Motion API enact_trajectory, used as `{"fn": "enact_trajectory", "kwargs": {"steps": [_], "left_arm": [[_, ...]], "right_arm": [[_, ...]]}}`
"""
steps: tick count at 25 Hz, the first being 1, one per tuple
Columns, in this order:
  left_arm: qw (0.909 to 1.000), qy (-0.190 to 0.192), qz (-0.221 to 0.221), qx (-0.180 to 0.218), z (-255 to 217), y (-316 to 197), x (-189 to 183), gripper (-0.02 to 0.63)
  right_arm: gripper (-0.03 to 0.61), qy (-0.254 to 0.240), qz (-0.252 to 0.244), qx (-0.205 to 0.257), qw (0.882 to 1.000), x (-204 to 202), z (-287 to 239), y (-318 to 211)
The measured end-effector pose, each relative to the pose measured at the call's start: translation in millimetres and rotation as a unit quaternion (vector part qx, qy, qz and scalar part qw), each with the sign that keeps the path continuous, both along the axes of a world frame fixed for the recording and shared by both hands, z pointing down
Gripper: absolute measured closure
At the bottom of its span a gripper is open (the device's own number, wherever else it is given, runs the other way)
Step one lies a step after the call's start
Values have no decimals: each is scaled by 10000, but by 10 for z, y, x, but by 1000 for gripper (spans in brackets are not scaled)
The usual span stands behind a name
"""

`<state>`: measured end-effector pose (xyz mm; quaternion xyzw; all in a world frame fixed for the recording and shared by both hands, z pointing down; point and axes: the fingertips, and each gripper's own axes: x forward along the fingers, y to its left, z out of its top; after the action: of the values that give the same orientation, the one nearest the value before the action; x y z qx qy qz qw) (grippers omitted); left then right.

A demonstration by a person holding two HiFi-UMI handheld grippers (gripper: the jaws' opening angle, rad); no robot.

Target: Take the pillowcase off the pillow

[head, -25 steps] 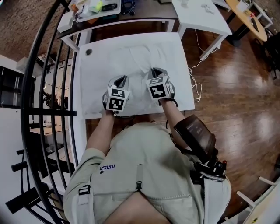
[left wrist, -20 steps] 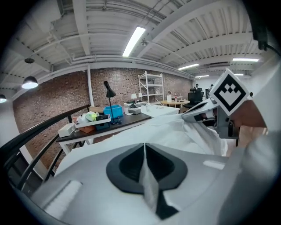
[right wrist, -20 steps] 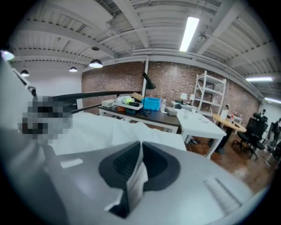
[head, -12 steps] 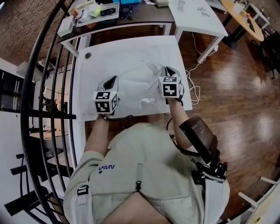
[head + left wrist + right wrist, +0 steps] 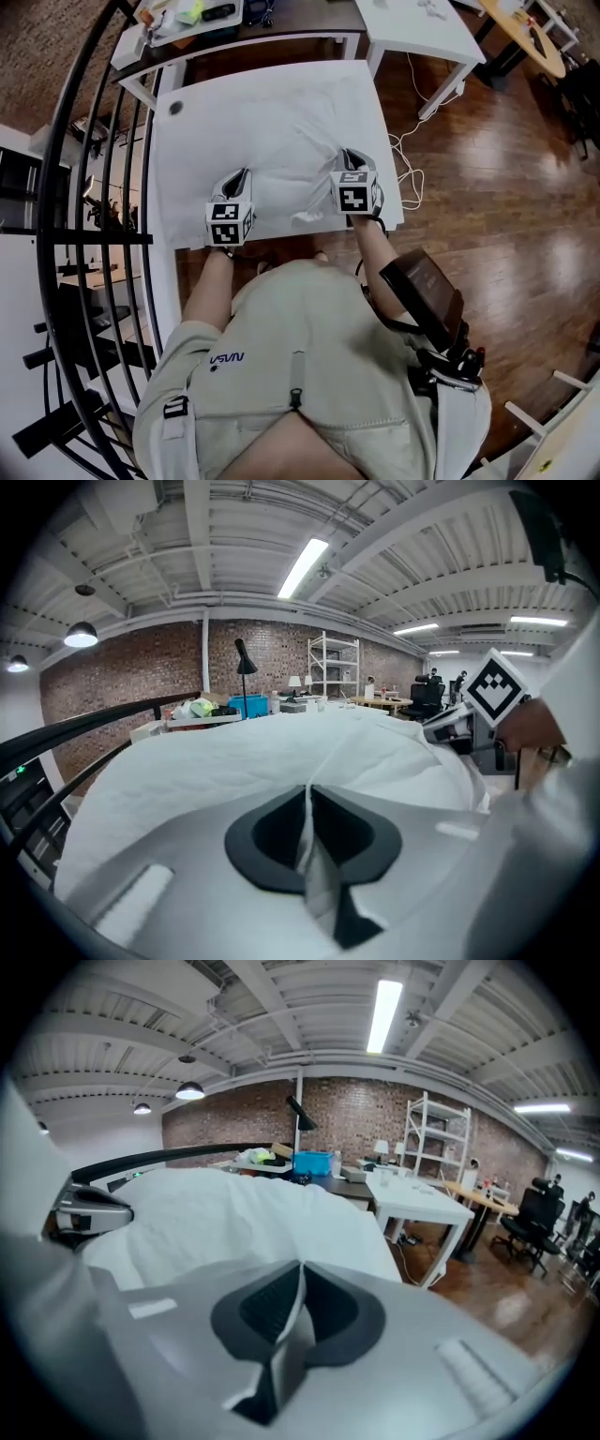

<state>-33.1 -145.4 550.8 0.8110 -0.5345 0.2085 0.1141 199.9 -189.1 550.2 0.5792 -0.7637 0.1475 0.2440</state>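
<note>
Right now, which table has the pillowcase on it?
The big white table nearest the person: the left gripper and right gripper pinch the pillowcase there. The dark-topped table behind holds clutter; the small white table holds only small things.

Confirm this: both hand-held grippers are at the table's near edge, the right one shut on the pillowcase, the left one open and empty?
Not quite: the left hand-held gripper is shut on the pillowcase too; the left gripper view shows white fabric pinched between its jaws. The rest holds, with the right hand-held gripper shut on it.
</note>
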Motion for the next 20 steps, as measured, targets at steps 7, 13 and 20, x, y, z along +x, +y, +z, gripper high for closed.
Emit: {"fn": "enact_trajectory", "kwargs": {"steps": [7,13,20], "left_arm": [[9983,-499,83,297,-357,67,76,525],[9912,-997,72,864,-839,-85,113,520],[9929,-976,221,647,-846,-828,27,499]], "right_arm": [[565,-336,-108,84,9993,-13,-53,-2],[565,-255,11,171,9995,-49,-30,-5],[565,-154,124,-10,9998,-15,19,-1]]}}
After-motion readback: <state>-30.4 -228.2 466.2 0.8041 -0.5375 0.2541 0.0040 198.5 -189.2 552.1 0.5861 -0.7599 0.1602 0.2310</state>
